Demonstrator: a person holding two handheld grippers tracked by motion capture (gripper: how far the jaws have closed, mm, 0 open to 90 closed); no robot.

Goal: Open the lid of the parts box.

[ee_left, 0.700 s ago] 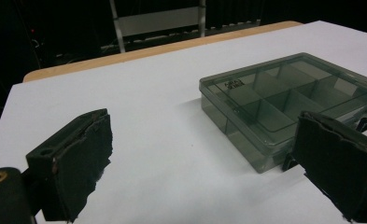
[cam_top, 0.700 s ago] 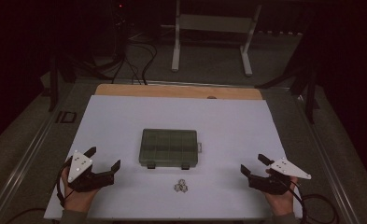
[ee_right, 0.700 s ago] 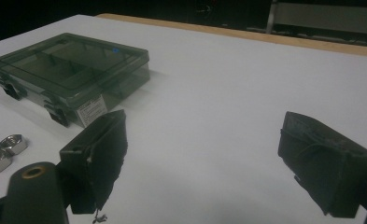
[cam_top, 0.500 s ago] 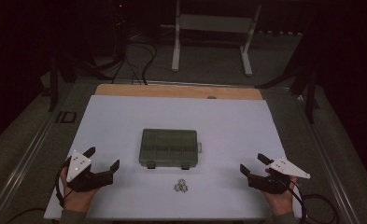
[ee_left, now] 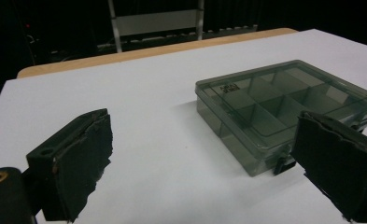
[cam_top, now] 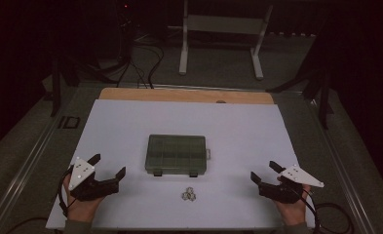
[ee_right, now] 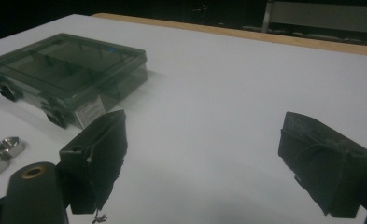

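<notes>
Bench (cam_top: 130,122) first: its white top carries everything, and the smoky-green compartment box (cam_top: 176,154) sits closed near the middle, the landmark for the rest. Left claw (cam_top: 108,165) rests on the bench well to the left of the box, jaws spread wide and empty; in the left gripper view the box (ee_left: 284,107) lies ahead between its jaws but apart from them. Right claw (cam_top: 264,171) rests well to the right of the box, also wide and empty; in the right gripper view the box (ee_right: 64,70) lies off to the left, beyond the jaw. Smallest, a cluster of metal nuts (cam_top: 189,194) lies just in front of the box, near its front latches, about midway between the two claws.

The step in hand looks like opening the box to load the nuts. Done well, one claw would steady the box's side while the other lifts the front latches squarely, keeping clear of the nuts so they do not scatter.
</notes>
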